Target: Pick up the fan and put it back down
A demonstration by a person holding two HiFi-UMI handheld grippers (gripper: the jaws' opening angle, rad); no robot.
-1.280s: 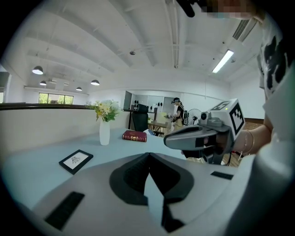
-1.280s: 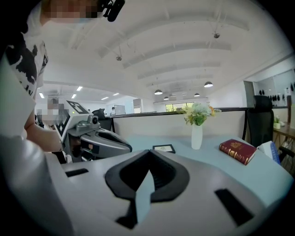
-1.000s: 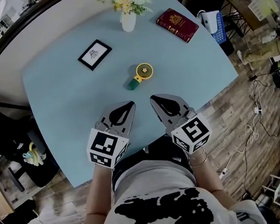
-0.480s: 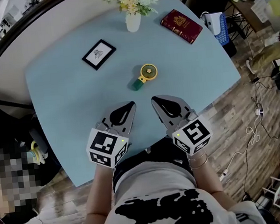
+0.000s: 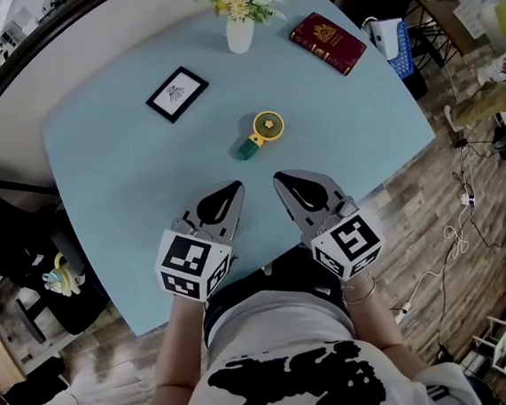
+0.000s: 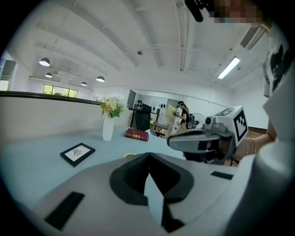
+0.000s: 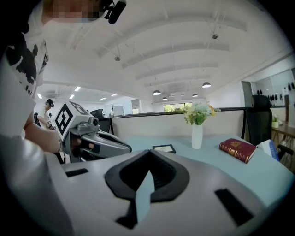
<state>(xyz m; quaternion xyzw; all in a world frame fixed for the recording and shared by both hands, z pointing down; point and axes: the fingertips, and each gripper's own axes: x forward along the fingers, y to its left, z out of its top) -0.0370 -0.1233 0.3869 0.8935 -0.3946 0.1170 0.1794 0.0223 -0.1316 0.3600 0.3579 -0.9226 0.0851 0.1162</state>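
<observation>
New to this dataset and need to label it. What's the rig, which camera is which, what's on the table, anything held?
No robot: a person holds a gripper in each hand, left gripper and right gripper. The head view comes from a camera on the person's head, looking down. The other two cameras ride on the grippers, looking along their fingers. On the blue table: a yellow fan, a picture frame, a vase of flowers and a red book. Both grippers are shut, holding nothing.

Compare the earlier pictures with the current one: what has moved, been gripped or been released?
Nothing visibly changed. The left claw and right claw stay shut and empty over the near edge of the table; the fan lies untouched.
</observation>
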